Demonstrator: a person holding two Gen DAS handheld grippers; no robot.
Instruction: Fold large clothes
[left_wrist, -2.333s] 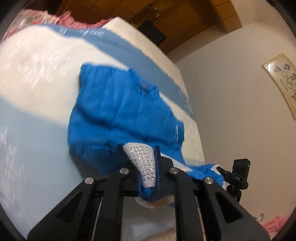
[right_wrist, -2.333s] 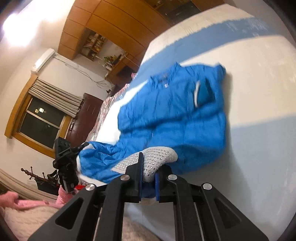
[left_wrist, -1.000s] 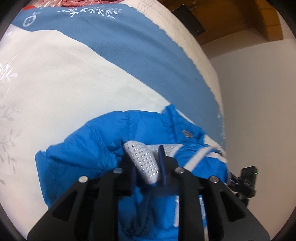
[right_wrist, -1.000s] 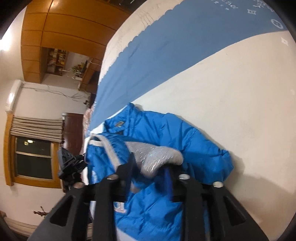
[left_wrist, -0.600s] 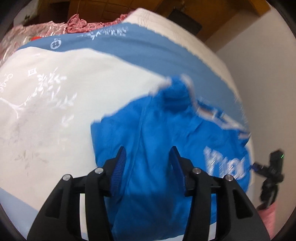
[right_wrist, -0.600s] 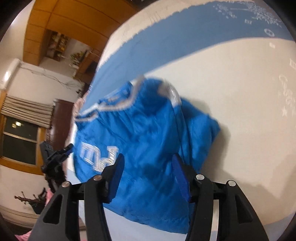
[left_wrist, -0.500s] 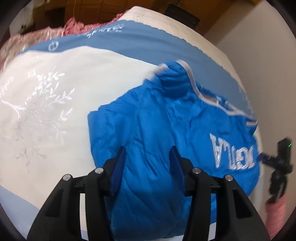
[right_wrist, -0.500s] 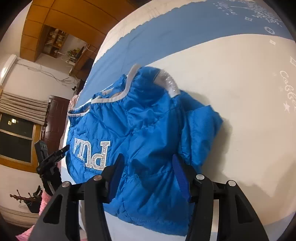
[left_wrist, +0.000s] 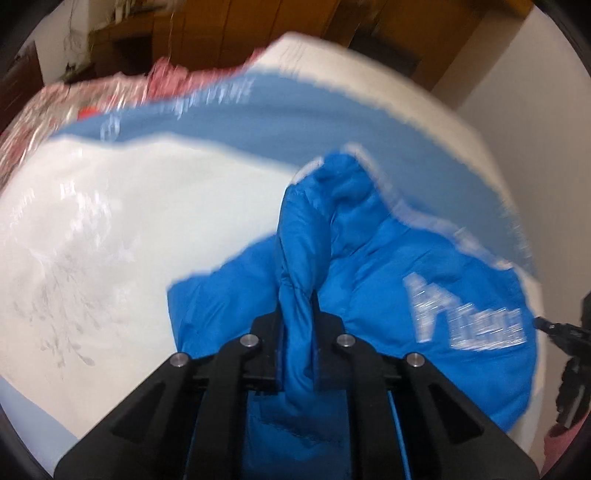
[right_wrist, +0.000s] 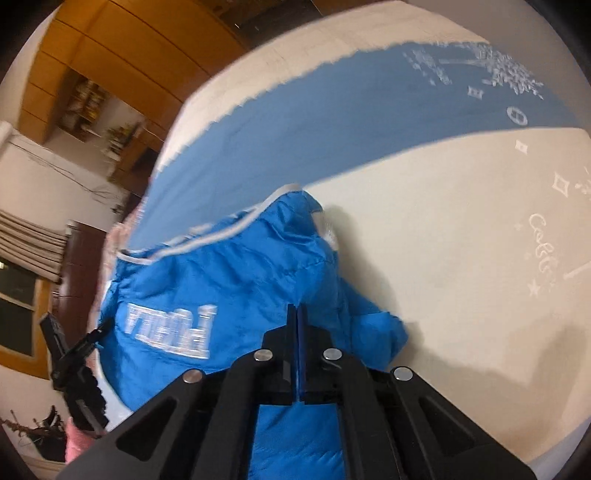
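Left hand-held gripper (left_wrist: 297, 306): open over the cloth half a second ago, now closing, a ridge of blue jacket (left_wrist: 373, 295) pinched up between the jaws.
Right hand-held gripper (right_wrist: 296, 325): open before, now clenched; cannot tell whether any cloth is caught.
Jacket: bunched on the bed (right_wrist: 461, 258) just ahead of both grippers, lettering upward.
Meaning: fresh grip taken, probably for the next fold.
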